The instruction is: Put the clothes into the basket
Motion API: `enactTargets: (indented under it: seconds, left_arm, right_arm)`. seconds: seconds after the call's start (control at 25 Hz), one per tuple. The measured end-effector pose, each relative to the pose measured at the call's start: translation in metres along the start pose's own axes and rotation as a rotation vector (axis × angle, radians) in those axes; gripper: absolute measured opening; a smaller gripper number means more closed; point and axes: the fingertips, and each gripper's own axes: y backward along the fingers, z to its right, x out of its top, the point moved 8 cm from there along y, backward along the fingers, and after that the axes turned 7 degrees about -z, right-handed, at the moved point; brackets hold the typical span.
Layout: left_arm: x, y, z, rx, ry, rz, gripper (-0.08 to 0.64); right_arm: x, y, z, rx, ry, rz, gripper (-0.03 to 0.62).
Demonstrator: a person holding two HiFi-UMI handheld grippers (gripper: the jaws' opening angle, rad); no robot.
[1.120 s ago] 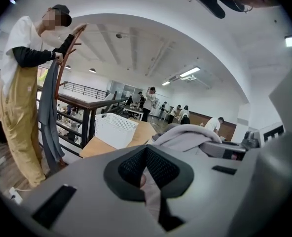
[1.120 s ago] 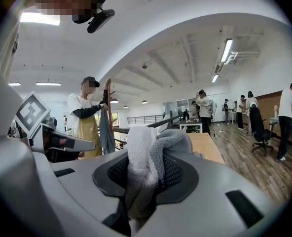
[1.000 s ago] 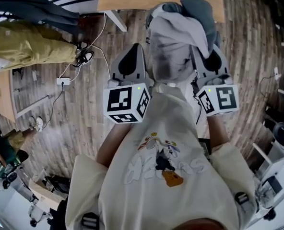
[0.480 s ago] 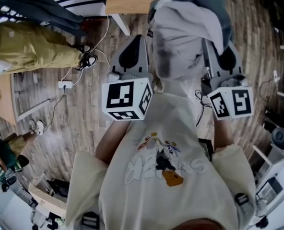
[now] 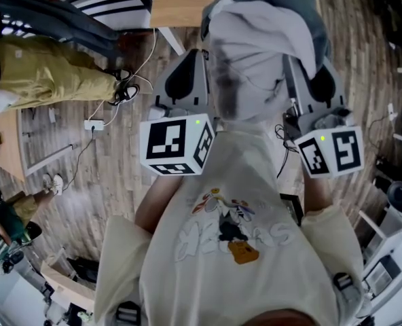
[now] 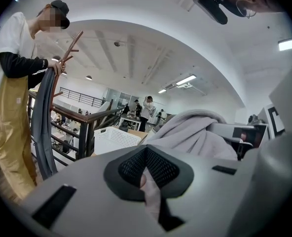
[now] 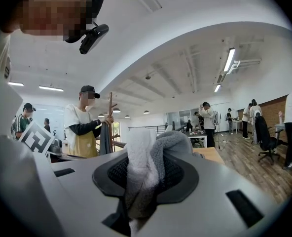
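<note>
A bundle of clothes, white and grey (image 5: 255,53), hangs lifted in front of me between both grippers. My left gripper (image 5: 199,58) is shut on a thin fold at the bundle's left side; in the left gripper view a sliver of pale fabric (image 6: 150,191) shows between the pads. My right gripper (image 5: 295,63) is shut on the right side, with white and grey cloth (image 7: 143,172) bunched between its jaws. The white slatted basket (image 6: 115,139) stands on a wooden table ahead, seen in the left gripper view beside the clothes (image 6: 195,132).
A wooden table (image 5: 187,9) lies just beyond the bundle. A person in yellow overalls (image 5: 45,73) stands at the left by a wooden coat rack (image 6: 69,53). A power strip with cables (image 5: 92,123) lies on the wood floor. Other people stand further back.
Both grippers have risen with the bundle, which now fills more of the head view. The grip on both sides is unchanged.
</note>
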Motion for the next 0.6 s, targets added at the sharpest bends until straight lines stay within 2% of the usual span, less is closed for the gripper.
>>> enactTargets:
  seconds: [0.24, 0.6]
  left_arm:
    - [0.020, -0.025, 0.006, 0.011, -0.007, 0.015, 0.002]
    - [0.068, -0.089, 0.001, 0.028, -0.019, 0.038, 0.002]
  right_arm:
    - [0.023, -0.009, 0.020, 0.034, -0.015, 0.021, 0.114]
    - [0.080, -0.047, 0.068, 0.091, -0.022, 0.075, 0.114]
